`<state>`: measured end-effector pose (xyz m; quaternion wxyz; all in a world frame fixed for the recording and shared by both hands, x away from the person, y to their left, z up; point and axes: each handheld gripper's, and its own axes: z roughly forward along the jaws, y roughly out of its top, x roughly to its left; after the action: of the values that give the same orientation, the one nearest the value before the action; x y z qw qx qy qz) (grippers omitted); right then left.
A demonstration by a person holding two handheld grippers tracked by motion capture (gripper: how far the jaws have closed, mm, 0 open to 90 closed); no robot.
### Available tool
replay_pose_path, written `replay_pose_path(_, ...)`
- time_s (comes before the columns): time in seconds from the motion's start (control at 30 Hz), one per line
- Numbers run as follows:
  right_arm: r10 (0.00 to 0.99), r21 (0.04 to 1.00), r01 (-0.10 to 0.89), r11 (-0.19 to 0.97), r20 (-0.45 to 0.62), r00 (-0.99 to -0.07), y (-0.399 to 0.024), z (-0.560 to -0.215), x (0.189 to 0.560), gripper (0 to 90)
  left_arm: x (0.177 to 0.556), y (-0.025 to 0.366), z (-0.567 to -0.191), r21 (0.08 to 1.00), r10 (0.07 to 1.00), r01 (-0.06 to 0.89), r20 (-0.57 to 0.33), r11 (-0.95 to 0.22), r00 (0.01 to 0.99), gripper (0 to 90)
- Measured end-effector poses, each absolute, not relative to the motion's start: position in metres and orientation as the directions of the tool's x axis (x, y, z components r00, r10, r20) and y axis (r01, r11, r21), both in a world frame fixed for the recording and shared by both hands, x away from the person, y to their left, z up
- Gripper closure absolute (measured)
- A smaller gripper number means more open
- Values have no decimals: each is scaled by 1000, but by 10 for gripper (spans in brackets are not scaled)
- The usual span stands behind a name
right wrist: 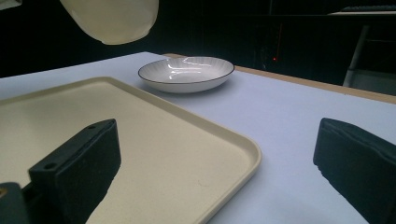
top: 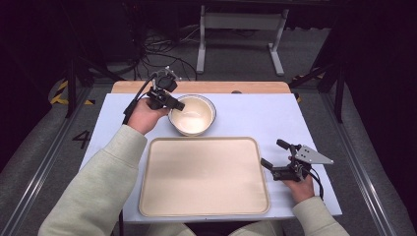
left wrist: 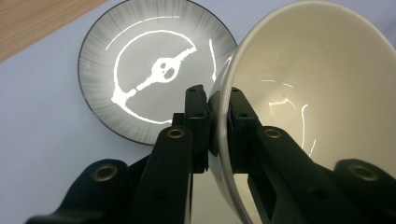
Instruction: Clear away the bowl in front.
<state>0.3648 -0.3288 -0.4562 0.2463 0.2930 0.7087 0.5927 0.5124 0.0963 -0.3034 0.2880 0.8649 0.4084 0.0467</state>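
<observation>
So the left tongs are way up around 11 o'clock on the table, pinching the rim of a cream bowl. In the left gripper view you can see it clearly: one jaw sits outside the bowl wall and the other inside, pressed together on the rim with the bowl tipped on its side and lifted. Right underneath it, flat on the table, there's a shallow white plate with a dark edge line and ribbed sides, shiny enough to throw back the overhead light. The right gripper view backs that up: the bowl hangs in the air at the top left of that picture, well above the plate, not touching it. The big beige tray takes up the middle of the table toward 6 o'clock and its surface is bare. The right tongs are down around 4 o'clock, just off the tray's right edge, spread wide with nothing between them; in their own view the jaws straddle the tray corner, one over the tray and one over the pale blue table. A person's sleeves come in from the bottom, each hand wrapped around its gripper.
</observation>
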Motion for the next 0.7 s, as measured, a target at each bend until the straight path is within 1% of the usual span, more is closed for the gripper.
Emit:
replay_pose_path(0.23, 706, 984, 125, 127, -2, -708, -329, -456, 365, 10, 499, 92, -299, 534, 685, 637, -139, -556, 715, 825)
replay_pose_path(0.7, 707, 984, 123, 125, -1, -707, -329, -456, 365, 10, 474, 91, -294, 530, 611, 570, -118, -628, 783, 825)
